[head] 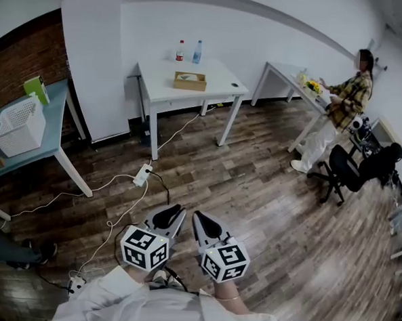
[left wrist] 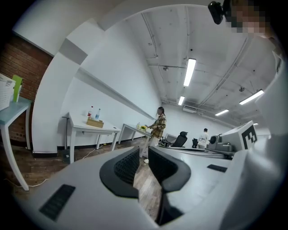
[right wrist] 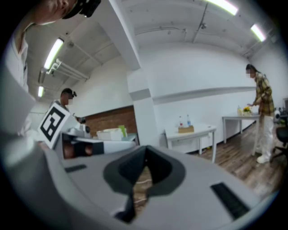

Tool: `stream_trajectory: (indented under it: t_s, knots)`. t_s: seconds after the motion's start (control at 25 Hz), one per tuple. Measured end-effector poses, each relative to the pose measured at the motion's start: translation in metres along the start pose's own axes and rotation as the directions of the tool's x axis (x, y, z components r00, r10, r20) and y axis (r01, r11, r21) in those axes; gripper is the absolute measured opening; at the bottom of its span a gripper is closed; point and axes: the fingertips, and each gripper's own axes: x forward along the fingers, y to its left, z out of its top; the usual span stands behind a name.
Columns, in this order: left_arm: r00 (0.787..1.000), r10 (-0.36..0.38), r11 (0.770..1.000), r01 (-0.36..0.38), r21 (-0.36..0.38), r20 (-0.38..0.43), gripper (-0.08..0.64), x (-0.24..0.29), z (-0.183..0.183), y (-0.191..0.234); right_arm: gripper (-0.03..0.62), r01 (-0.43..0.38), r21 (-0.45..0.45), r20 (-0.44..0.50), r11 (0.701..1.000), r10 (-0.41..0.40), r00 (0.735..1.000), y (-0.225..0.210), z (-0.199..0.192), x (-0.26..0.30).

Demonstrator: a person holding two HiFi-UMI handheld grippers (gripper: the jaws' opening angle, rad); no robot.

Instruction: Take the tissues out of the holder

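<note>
Jaws of left hand-held gripper (left wrist: 144, 156) stand slightly apart, empty; right hand-held gripper (right wrist: 145, 152) clenched empty.

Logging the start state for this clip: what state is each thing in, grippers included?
Left gripper: jaws slightly apart, nothing between them.
Right gripper: jaws shut, empty.
Tissue holder: flat on the white table, far from both grippers, untouched.
Bottles: upright behind the holder.
Basket: upright on the blue table.
</note>
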Motion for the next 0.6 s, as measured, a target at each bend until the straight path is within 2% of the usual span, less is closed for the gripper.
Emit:
stream_trajectory:
  t_s: [0.24,0.4,0.6]
  knots:
    - [0.999,0.028,1.000,-0.028,-0.014,0.016,0.080,0.001,-0.001,0.005,0.009,-0.001,-0.025,-0.006,1.000,0.001,1.000,-0.004,0.000,-0.001]
    - [0.999,0.036,0.999,-0.036,0.005,0.014,0.080,0.005,0.002,0.009,0.009,-0.001,-0.030,-0.014,1.000,0.001,1.000,-0.010,0.000,0.004]
    - [1.000,0.006,1.000,-0.007,-0.030,-0.008,0.080,0.016,-0.003,0.006,0.009,-0.022,-0.027,0.004,0.999,0.022,1.000,-0.019,0.005,0.008]
